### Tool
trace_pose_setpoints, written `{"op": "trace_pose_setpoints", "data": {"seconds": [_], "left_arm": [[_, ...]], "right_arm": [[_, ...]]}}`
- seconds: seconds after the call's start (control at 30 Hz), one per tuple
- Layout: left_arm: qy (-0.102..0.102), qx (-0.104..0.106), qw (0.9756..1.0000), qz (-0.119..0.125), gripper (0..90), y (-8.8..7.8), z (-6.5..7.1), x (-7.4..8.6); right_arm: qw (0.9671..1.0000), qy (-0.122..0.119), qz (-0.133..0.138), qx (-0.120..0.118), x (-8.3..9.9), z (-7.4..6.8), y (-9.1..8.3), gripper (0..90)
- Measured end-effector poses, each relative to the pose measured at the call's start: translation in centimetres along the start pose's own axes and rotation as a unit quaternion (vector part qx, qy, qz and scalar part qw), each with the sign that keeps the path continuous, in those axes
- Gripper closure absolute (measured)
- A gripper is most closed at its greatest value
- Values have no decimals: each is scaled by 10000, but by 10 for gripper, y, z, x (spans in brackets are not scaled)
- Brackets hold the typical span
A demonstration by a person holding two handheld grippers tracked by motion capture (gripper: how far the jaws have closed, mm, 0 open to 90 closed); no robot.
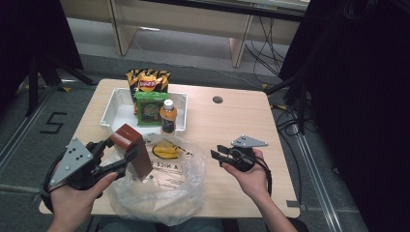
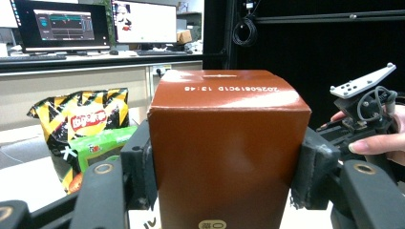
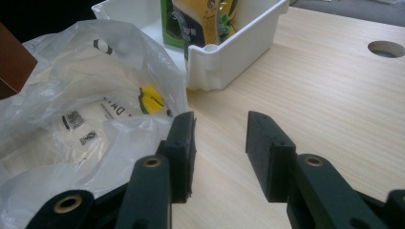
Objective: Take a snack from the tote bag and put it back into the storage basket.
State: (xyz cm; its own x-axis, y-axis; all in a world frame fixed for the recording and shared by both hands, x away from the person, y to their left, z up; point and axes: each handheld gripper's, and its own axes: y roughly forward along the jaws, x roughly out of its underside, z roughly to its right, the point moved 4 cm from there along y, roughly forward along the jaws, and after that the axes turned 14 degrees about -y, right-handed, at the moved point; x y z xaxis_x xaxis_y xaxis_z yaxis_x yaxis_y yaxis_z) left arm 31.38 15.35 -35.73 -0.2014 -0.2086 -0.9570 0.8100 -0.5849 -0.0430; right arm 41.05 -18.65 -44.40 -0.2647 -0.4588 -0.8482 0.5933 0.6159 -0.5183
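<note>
My left gripper (image 1: 121,153) is shut on a brown carton (image 1: 133,149), held above the left side of a clear plastic bag (image 1: 164,186). In the left gripper view the carton (image 2: 224,148) stands upright, with both pads (image 2: 138,167) pressed on its sides. The bag lies open at the table's front, and a yellow item (image 1: 167,149) lies inside it. My right gripper (image 1: 221,157) stands open just right of the bag, nothing between its jaws. The right gripper view shows its fingers (image 3: 184,152) over bare wood beside the bag (image 3: 81,119).
A white tray (image 1: 112,112) at the back holds a green packet (image 1: 151,108) and an orange-juice bottle (image 1: 168,116); a yellow-and-black chip bag (image 1: 147,81) leans behind it. A cable hole (image 1: 217,99) sits in the wooden table (image 1: 241,121). Bare wood lies to the right.
</note>
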Motion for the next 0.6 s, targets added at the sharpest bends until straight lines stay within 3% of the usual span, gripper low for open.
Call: {"op": "trace_pose_setpoints", "data": {"seconds": [0.17,0.53,0.6], "left_arm": [[26,106,9999,78,378,1,0,-3],[0,54,9999,160,378,3,-2,-12],[-14,48,9998,171,379,3,-2,-13]], "right_arm": [[10000,-2,-31,-15,0,0,0,637],[10000,12,51,-18,0,0,1,632],[9999,101,-7,-51,-1,-1,0,631]]}}
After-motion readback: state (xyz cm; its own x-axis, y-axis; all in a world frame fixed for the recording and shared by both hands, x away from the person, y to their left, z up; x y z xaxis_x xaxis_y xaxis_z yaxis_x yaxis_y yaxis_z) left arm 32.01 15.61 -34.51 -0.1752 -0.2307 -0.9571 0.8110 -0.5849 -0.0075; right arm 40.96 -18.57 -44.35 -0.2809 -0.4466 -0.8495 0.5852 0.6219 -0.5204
